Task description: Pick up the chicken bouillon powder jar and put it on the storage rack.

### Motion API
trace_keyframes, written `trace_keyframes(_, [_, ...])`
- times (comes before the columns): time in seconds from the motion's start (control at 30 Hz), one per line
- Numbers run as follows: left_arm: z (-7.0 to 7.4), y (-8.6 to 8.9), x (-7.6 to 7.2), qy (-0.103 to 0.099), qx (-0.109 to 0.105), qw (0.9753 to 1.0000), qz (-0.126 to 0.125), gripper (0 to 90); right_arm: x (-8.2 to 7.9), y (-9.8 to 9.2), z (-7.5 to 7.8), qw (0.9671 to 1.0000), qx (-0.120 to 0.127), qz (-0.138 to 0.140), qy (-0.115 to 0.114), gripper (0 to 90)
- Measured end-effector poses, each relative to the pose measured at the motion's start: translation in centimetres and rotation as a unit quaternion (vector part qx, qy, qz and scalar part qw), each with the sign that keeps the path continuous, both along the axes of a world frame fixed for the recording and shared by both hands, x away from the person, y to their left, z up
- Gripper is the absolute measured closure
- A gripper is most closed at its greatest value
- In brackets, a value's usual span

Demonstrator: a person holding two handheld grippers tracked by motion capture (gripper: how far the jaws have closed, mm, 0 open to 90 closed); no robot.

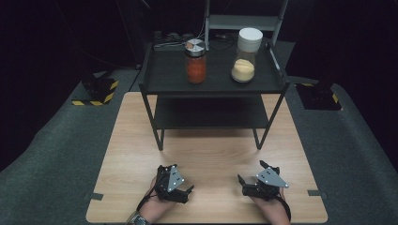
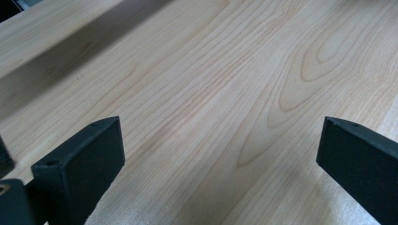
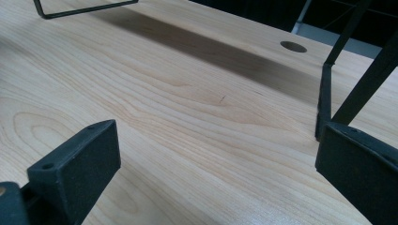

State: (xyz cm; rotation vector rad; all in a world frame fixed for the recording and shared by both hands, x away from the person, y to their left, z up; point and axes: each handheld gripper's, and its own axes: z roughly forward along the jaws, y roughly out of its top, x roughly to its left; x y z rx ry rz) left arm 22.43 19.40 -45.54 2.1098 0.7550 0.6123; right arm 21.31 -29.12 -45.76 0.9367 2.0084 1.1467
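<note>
A dark room with grey matting surrounds a pale wooden table (image 1: 206,154), and a black 2-tier shelf (image 1: 211,82) stands at its far half. On the top tier sit 2 jars: one with red filling and a metal lid (image 1: 195,61), one with yellow filling and a white lid (image 1: 246,55), side by side but apart. The left gripper (image 1: 180,186) and right gripper (image 1: 248,180) rest low on the near edge, jaws spread wide with nothing between them, well apart from the jars. A sensible start is probably to lift 1 gripper clear of the shelf's front rail, approach a jar level at its glass body below the lid, centre the jaws around it, and close gently so it doesn't tip.
</note>
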Motion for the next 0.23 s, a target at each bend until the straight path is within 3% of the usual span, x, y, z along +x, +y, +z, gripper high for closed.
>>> trace_keyframes(0.23, [-0.16, 0.18, -0.11, -0.004, -0.007, 1.0, -0.001, 2.1, -0.08, -0.25, -0.14, 1.0, 0.005, 0.003, -0.004, 0.0])
